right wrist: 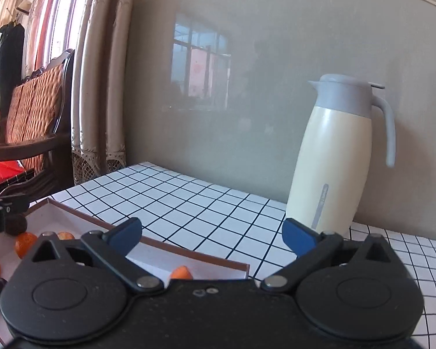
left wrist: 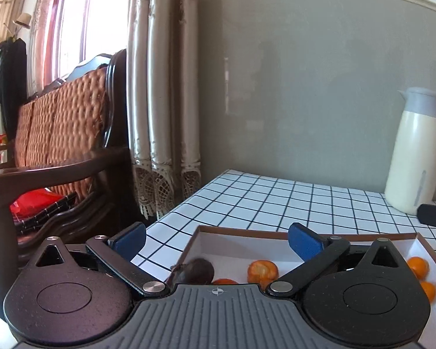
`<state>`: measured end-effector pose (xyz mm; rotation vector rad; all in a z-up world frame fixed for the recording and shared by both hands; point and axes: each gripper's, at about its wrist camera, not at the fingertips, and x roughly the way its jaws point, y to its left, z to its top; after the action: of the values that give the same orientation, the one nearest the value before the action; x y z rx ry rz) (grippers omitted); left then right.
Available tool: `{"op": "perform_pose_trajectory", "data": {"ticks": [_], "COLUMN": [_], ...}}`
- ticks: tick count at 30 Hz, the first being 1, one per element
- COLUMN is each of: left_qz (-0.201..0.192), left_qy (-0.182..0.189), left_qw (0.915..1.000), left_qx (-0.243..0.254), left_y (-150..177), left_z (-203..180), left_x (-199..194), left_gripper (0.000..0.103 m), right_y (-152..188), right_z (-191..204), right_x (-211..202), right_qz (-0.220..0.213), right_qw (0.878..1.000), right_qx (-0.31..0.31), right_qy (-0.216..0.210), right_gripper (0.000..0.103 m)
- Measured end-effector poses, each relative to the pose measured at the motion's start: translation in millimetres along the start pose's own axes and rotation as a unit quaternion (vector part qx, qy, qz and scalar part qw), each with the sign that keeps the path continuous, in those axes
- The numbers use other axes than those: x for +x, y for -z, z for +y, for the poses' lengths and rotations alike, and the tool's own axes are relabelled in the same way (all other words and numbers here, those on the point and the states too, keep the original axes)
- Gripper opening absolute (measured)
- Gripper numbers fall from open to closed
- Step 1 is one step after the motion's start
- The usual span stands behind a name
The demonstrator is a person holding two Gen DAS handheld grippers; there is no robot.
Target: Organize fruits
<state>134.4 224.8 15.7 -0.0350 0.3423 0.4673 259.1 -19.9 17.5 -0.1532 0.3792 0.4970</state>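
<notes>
Both wrist views low, facing wall — sharing tray (left wrist: 247,228), jug (right wrist: 331,160)

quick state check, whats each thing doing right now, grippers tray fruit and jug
left gripper: open, nothing between its blue fingers
right gripper: open, nothing between its fingers
shallow white tray with brown rim: flat on the checked tablecloth, holding fruit
small orange fruits: loose in the tray
dark round fruit: in the tray
cream jug with grey lid: upright, lid shut

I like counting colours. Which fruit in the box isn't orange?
The round dark brown one at the tray's left end; every other fruit, like its neighbour, is orange.
</notes>
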Motion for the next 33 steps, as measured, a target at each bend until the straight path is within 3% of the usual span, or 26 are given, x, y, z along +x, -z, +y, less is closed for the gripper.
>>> {"op": "perform_pose_trajectory", "data": {"ticks": [19, 26, 33], "left_qz": [0.008, 0.01, -0.009], "left_qy": [0.02, 0.028, 0.053], "left_qw": [0.9997, 0.9996, 0.9985], "left_qx": [0.007, 0.004, -0.004], "left_y": [2.6, 1.5, 6.0], "left_z": [-7.7, -5.9, -8.0], "left_x": [-12.6, -59.1, -136.5], "left_gripper": [0.103, 0.103, 0.103], "right_y": [0.7, -10.1, -1.6], "right_z": [1.2, -7.0, -15.2], "right_x": [-10.1, -65.3, -153.6], "right_qz": [0.021, 0.01, -0.013], "right_qw": [1.0, 0.999, 1.0], "right_qx": [-0.001, 0.029, 0.026], "right_qy": [-0.004, -0.014, -0.003], "right_gripper": [0.097, 0.097, 0.097]}}
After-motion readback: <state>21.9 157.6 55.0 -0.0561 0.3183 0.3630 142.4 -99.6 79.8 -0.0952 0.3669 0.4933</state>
